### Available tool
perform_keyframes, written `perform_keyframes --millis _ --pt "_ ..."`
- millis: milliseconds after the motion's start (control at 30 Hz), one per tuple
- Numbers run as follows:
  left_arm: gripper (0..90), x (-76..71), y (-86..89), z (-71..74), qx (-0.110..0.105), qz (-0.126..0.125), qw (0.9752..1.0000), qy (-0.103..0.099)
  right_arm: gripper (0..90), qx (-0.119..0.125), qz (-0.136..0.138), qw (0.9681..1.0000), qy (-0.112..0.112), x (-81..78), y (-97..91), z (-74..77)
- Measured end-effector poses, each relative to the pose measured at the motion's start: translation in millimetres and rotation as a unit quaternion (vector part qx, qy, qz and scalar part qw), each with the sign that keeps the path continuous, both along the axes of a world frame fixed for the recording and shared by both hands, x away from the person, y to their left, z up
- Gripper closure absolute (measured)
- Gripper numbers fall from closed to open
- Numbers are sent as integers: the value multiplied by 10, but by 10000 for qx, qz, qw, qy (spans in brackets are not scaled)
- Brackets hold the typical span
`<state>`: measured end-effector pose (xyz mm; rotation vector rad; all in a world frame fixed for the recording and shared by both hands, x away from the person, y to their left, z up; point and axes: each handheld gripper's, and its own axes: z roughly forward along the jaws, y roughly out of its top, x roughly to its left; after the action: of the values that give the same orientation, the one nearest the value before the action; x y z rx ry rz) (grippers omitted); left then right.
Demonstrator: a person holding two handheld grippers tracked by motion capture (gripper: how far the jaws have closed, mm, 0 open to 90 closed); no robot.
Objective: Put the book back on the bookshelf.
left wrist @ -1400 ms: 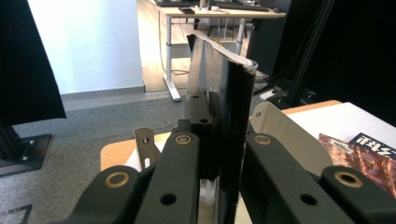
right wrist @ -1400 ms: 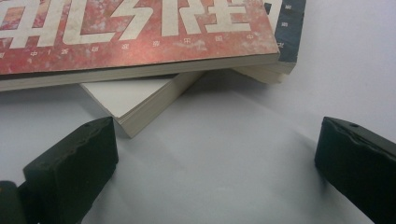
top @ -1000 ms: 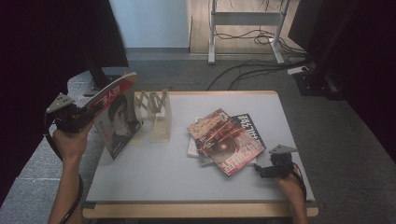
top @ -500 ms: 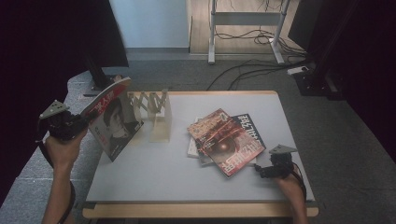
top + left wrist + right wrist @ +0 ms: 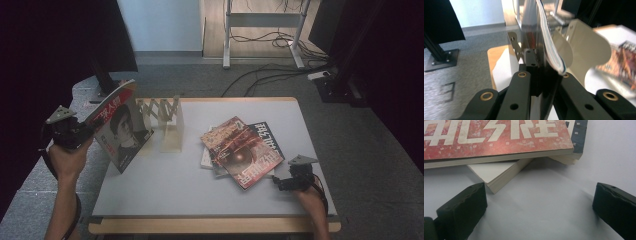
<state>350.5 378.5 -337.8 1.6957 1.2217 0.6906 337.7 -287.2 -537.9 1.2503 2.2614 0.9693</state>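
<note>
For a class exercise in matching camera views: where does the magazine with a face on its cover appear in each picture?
High view: the face-cover magazine is at left, tilted, gripped by the left hand-held gripper.
Left gripper view: centre, edge-on, its pages rise from between the shut jaws.
Right gripper view: not in it.
Shared landmark: the red-cover magazine.

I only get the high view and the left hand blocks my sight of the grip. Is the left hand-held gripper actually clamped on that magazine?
Observer: Yes. In the left gripper view the left hand-held gripper has both jaws pressed on the magazine, near its edge.
Operator: And the right one?
Observer: The right hand-held gripper stands open with bare table between its jaws.
Operator: What is it facing?
Observer: The stack of magazines; a pale book pokes out beneath the red cover.
</note>
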Motion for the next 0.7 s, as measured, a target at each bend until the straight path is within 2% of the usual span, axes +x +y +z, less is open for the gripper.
perform_keyframes --millis 33,67,133,367,700 --pt "871 6 5 -10 -90 14 9999 -47 0 1 1 10000 0 0 0 0" --pt "871 6 5 -10 -90 14 9999 -47 0 1 1 10000 0 0 0 0" --pt "871 49 -9 -31 -300 40 9994 -141 0 2 -2 10000 1 0 0 0" --pt "871 144 -74 5 -323 171 9989 -277 0 2 1 10000 -1 0 0 0" --pt "865 90 38 -108 -400 231 9986 -276 0 2 0 10000 -2 0 0 0"
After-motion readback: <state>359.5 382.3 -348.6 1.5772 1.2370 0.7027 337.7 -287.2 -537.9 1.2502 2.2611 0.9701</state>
